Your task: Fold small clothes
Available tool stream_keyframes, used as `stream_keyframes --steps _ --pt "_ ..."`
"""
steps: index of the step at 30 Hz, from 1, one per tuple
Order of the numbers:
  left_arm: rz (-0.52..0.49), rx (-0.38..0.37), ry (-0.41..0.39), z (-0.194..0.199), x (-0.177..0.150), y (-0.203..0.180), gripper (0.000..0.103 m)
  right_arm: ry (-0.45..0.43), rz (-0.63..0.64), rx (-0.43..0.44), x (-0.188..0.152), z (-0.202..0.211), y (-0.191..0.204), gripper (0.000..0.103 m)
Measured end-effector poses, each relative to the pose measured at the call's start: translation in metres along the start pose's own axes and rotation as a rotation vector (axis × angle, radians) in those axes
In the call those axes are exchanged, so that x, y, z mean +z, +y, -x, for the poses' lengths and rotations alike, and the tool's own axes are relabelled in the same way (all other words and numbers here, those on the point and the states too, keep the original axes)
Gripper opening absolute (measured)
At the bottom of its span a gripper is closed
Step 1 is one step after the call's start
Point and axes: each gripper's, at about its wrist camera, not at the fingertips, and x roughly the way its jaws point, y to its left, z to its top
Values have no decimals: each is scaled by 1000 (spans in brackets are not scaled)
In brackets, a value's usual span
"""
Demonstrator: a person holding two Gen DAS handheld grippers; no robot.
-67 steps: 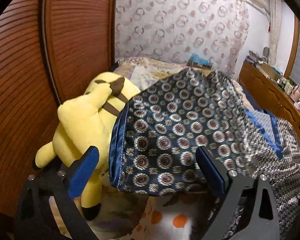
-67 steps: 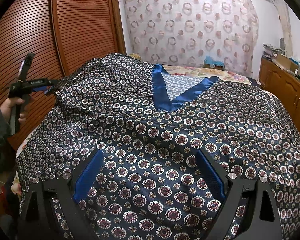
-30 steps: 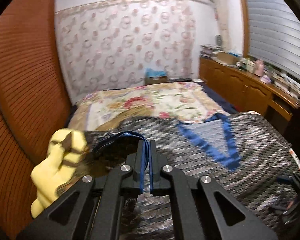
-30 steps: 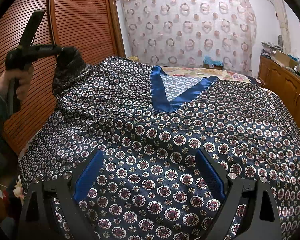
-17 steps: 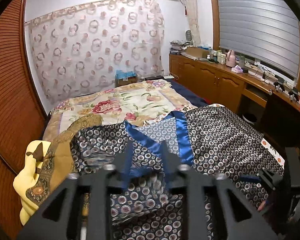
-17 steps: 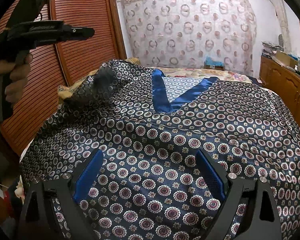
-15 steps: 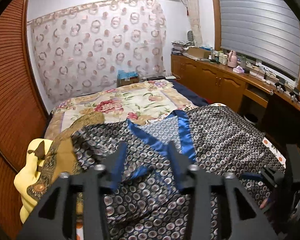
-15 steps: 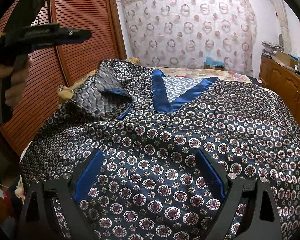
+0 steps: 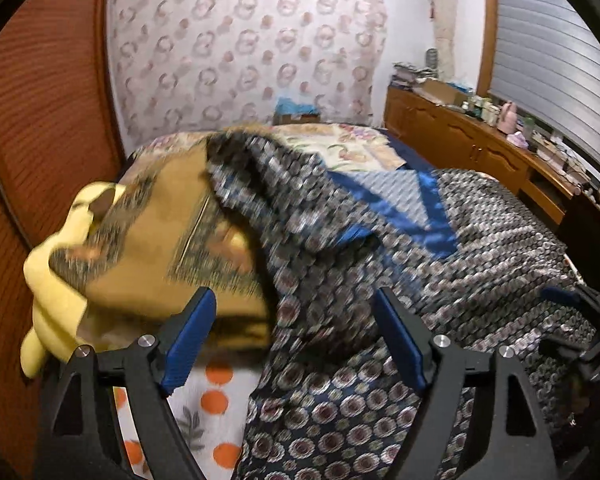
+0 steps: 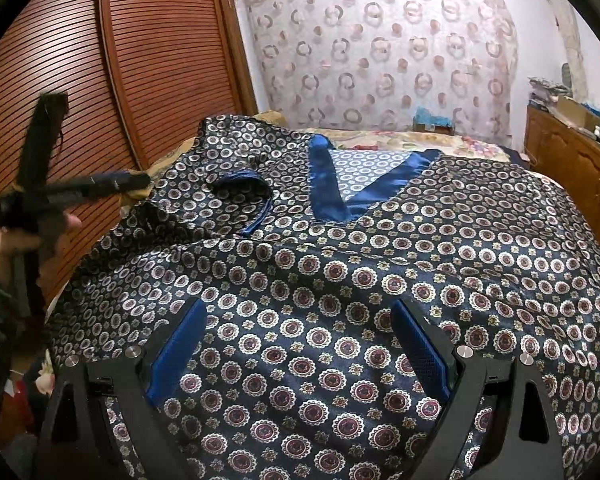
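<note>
A dark navy satin top (image 10: 340, 272) with round medallions and a blue V neckline (image 10: 332, 196) lies spread on the bed. Its left sleeve (image 10: 240, 196) lies folded inward over the chest. My right gripper (image 10: 300, 352) stands open just above the lower part of the top, with cloth showing between its blue pads. In the left wrist view, my left gripper (image 9: 296, 336) is opening wide at the top's (image 9: 340, 380) left edge, its pads clear of the cloth. A hand (image 10: 4, 240) holds that left gripper (image 10: 136, 182) beside the sleeve.
A yellow plush toy (image 9: 48, 288) and a gold-brown pillow (image 9: 168, 240) sit at the bed's left side, against a slatted wooden wardrobe (image 10: 80, 100). An orange-dotted sheet (image 9: 216, 400) shows beneath. Wooden cabinets (image 9: 480, 148) line the right wall; a patterned curtain (image 10: 380, 60) hangs behind.
The left gripper carried the sleeve up and inward, opened and let it drop onto the chest, then sank toward the top's left edge. The right gripper stayed still.
</note>
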Motion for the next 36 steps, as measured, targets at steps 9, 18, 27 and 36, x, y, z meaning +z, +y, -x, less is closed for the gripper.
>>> stream_keyframes --steps 9,18,27,36 --pt "47 49 -64 11 -13 2 81 -4 90 25 40 7 1 94" --pt "46 105 -125 33 -12 -5 81 -29 209 58 91 -20 15 94" --pt "43 137 -168 52 -17 -2 81 81 223 103 123 -103 16 94" --pt "63 139 -174 57 -24 8 81 175 333 155 141 -177 58 81"
